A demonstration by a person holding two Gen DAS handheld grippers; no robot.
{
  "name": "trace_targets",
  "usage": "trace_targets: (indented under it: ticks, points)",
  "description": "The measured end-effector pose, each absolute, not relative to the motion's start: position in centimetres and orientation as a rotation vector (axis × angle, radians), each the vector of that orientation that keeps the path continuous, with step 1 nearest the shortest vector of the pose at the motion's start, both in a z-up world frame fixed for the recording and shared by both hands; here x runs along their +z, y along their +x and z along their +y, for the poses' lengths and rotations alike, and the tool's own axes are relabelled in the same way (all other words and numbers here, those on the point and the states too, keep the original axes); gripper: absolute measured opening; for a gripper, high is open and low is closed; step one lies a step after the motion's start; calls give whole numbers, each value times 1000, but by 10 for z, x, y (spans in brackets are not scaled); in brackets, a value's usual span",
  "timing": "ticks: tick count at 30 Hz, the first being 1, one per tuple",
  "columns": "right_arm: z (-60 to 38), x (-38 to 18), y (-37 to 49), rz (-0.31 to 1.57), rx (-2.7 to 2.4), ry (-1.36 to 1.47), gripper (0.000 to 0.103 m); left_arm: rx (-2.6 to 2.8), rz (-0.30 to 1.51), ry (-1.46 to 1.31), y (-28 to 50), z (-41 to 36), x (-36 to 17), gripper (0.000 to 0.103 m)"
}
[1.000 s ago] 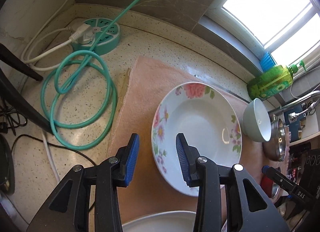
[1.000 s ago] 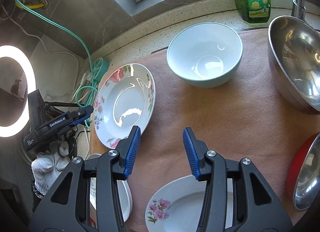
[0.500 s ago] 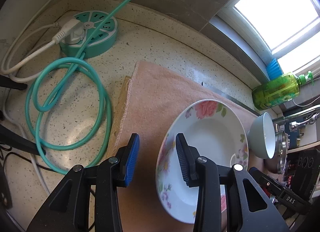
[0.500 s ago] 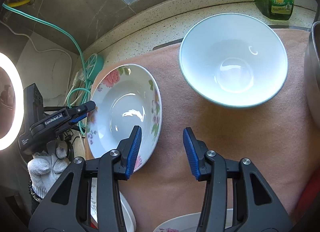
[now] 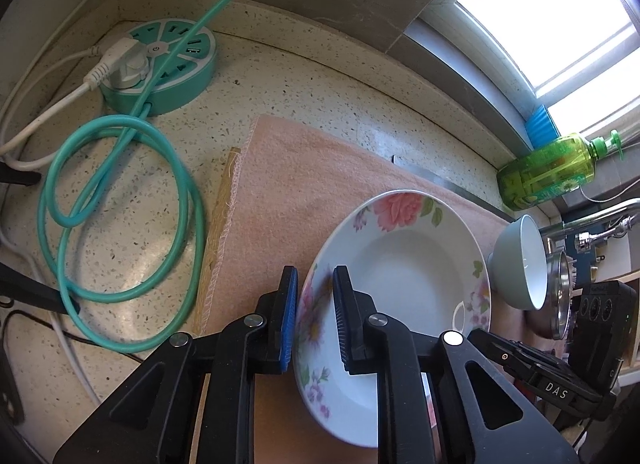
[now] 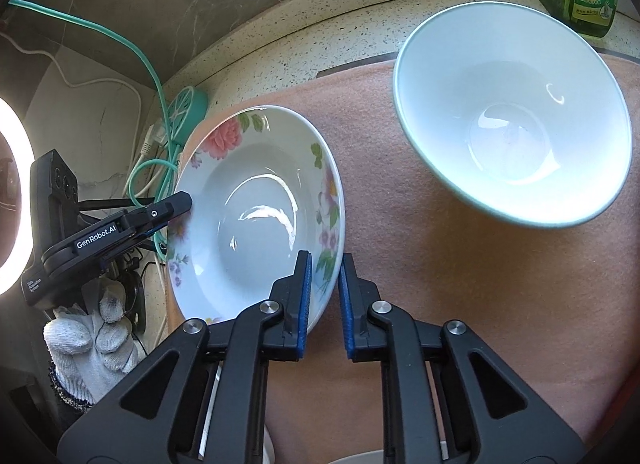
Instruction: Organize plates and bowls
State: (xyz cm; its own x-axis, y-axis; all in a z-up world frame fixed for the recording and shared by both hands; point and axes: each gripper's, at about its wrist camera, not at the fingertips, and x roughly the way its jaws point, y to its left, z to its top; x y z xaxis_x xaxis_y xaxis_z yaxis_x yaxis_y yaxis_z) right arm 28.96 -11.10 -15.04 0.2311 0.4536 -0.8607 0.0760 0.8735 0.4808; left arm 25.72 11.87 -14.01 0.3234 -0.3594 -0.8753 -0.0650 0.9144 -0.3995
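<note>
A white floral plate (image 5: pixel 404 276) (image 6: pixel 256 215) lies on a pink cloth (image 5: pixel 316 171), its left side tipped up a little. My left gripper (image 5: pixel 314 318) has the plate's left rim between its blue pads, and its jaws are closing on it. On the opposite rim, my right gripper (image 6: pixel 325 296) is closing too, with the rim pinched between its pads. A pale green bowl (image 6: pixel 512 123) (image 5: pixel 520 264), white inside, stands upright on the cloth just right of the plate, apart from it.
A green soap bottle (image 5: pixel 548 171) stands by the window ledge. Left of the cloth lie a teal power hub (image 5: pixel 160 63) and a coiled teal cable (image 5: pixel 120 203). A steel bowl (image 5: pixel 560 296) sits beyond the green bowl. A gloved hand (image 6: pixel 92 340) holds the left gripper.
Both grippers moved down to the floral plate, one at each side, and their jaws narrowed from wide apart onto its rims. The plate's left edge now stands slightly raised.
</note>
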Motion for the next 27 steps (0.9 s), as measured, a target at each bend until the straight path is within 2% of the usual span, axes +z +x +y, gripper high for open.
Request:
trace_targets:
  ticks: [27]
  points:
    - [-128, -128, 262, 1294, 268, 441, 14, -221, 1225, -387, 221, 92, -123, 16]
